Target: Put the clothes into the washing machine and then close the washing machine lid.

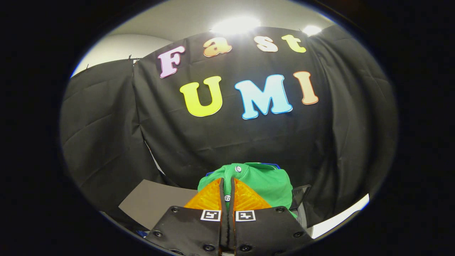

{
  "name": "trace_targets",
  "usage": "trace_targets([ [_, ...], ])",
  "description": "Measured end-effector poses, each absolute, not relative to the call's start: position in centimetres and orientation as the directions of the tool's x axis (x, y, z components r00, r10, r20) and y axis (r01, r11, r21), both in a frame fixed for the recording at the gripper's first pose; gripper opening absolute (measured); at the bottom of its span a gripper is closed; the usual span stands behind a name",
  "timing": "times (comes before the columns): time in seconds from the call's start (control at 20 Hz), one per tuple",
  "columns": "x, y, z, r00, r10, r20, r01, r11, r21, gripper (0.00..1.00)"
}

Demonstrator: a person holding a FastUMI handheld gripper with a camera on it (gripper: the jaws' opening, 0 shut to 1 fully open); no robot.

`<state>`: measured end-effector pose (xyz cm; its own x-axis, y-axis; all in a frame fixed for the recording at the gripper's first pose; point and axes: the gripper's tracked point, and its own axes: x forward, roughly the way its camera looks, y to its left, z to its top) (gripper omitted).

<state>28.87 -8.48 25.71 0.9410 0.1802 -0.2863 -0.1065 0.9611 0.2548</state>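
Black booth cloth behind | hand-held gripper (227, 185) clamps green shirt (263, 179) | shirt bunched, axis unclear

Gripper (227, 193) w/ both fingers (209, 197) closed tight on a green garment (265, 181); a narrow strip of the fabric, w/ a white button (227, 198), is pinched between them. Garment bunches up just ahead of and above the fingertips; 2nd white button (238, 169) near its top fold, blue edge (272, 164) behind. Grey flat panel (156, 202) beside the fingers, lower down. Black cloth wall (106, 142) beyond; ceiling lights (236, 25) above it.
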Motion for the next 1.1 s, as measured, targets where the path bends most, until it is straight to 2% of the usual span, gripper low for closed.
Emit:
trace_targets([
  [0.5,28.4,-11.2,18.7,0.923,0.153,-0.354,-0.054,0.96,0.274,0.01],
  [1.1,28.2,-11.2,7.4,0.847,0.153,-0.509,-0.014,0.964,0.267,0.01],
])
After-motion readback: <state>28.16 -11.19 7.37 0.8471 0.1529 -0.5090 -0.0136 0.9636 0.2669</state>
